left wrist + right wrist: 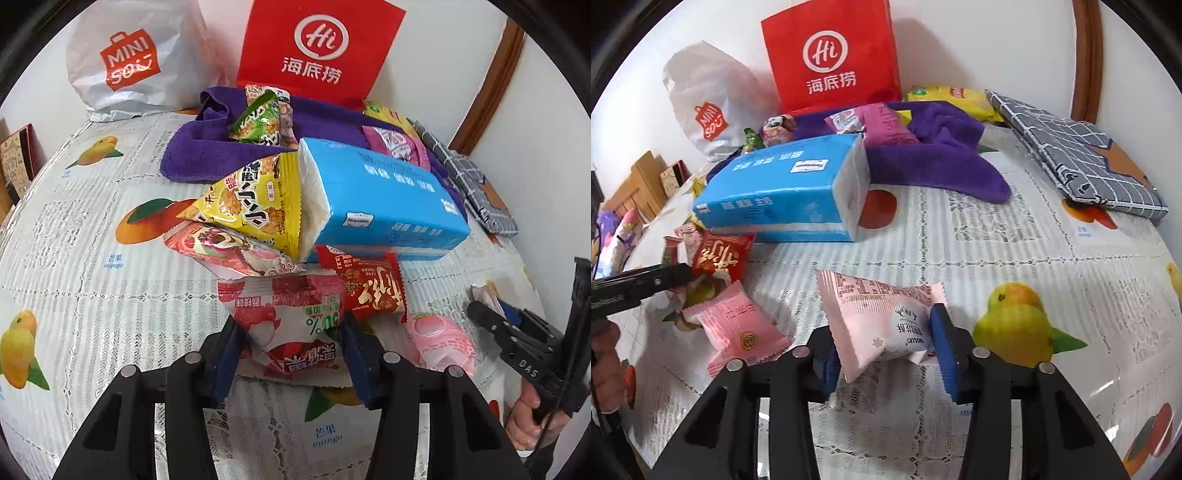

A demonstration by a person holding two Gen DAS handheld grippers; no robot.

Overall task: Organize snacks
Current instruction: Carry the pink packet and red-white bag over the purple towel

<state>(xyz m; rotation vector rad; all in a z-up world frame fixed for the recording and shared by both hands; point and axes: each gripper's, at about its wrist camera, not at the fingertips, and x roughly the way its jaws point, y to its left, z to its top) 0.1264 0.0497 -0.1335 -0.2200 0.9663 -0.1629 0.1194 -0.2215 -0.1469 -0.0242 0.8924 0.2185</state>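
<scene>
A white and red lychee jelly packet [288, 306] lies on the fruit-print tablecloth [92, 295], and my left gripper [291, 326] is shut on it, a blue pad pressing each side. Behind it sit a red packet [369, 291], a strawberry packet [221, 247] and a yellow snack bag [251, 206]. My right gripper [882, 325] is shut on a pale pink pastry packet [879, 314] that rests low on the cloth. A second pink packet [738, 325] lies to its left, near the tip of my left gripper's finger [665, 275].
A blue tissue pack [384, 199] lies mid-table on the snacks. Behind it a purple towel [207, 155] holds more packets. A red paper bag [314, 48] and a white shopping bag [129, 62] stand at the wall. A grey checked cloth [1082, 158] lies far right.
</scene>
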